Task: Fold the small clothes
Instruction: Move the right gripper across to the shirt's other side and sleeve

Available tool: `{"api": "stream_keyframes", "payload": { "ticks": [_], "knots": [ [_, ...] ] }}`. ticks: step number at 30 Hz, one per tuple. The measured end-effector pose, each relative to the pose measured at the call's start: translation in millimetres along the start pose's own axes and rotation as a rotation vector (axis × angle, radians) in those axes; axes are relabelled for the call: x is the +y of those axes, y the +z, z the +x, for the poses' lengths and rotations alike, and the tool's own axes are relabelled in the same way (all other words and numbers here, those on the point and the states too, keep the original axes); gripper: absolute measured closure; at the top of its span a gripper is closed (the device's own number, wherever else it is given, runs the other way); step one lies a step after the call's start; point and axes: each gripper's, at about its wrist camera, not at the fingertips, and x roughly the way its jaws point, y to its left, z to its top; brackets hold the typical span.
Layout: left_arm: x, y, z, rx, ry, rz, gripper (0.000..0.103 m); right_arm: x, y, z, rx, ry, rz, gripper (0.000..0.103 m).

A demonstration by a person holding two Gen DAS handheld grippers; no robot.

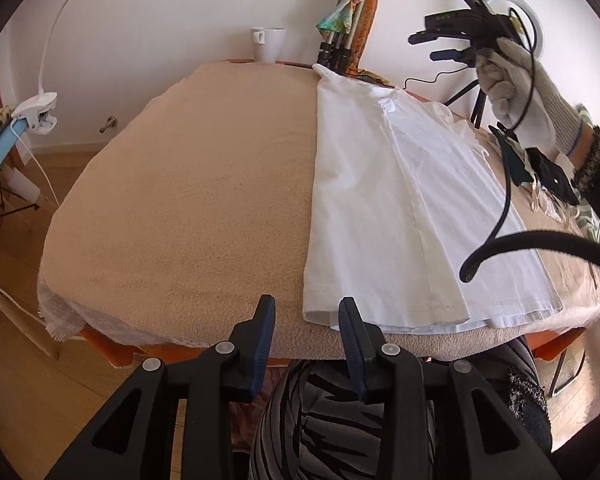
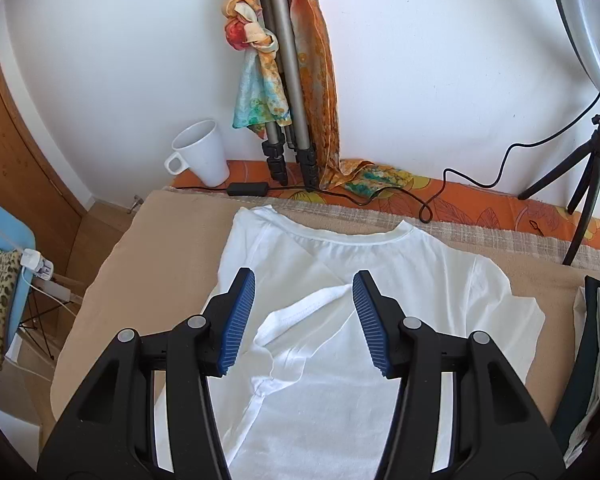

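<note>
Left wrist: left gripper apart, empty, hovering at table edge; shirt at 2 o'clock. Could snag hem, undoing fold.

Right wrist: right gripper apart, empty above folded sleeve. Could drag it loose.

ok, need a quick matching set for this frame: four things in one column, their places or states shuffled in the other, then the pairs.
Things
1. white cotton T-shirt
2. white ceramic mug
3. grey metal tripod
4. right gripper

Places or states
A. leaning on the wall, scarves draped over it
B. jaws open above the shirt, nothing clamped
C. flat on the beige blanket, one side folded in
D. upright near the wall, left of the tripod

Pairs: 1-C, 2-D, 3-A, 4-B
</note>
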Motion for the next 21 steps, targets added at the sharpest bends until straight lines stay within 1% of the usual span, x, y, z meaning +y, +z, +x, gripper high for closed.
{"api": "stream_keyframes", "payload": {
  "ticks": [4, 7, 9, 10, 12, 14, 17, 21],
  "knots": [
    [24, 2, 11, 0.024, -0.095, -0.146, 0.069, -2, -39, -50, -0.031, 0.042, -0.010, 0.049],
    [34, 4, 15, 0.025, -0.164, -0.226, 0.070, -8, -73, -83, -0.048, 0.044, -0.008, 0.049],
    [37, 4, 18, 0.029, -0.201, -0.258, 0.074, -14, -96, -101, -0.055, 0.033, -0.005, 0.049],
    [37, 5, 19, 0.032, -0.207, -0.269, 0.078, -18, -107, -109, -0.054, 0.022, -0.003, 0.049],
    [35, 6, 23, 0.046, -0.211, -0.279, 0.097, -24, -129, -122, -0.051, -0.002, 0.004, 0.049],
    [31, 4, 21, 0.037, -0.213, -0.288, 0.103, -32, -150, -132, -0.043, -0.028, 0.019, 0.049],
    [25, 0, 11, 0.003, -0.177, -0.288, 0.103, -45, -176, -142, -0.024, -0.064, 0.052, 0.049],
    [20, -6, 15, 0.015, -0.094, -0.270, 0.102, -63, -196, -157, -0.025, -0.085, 0.092, 0.049]
  ]
}}
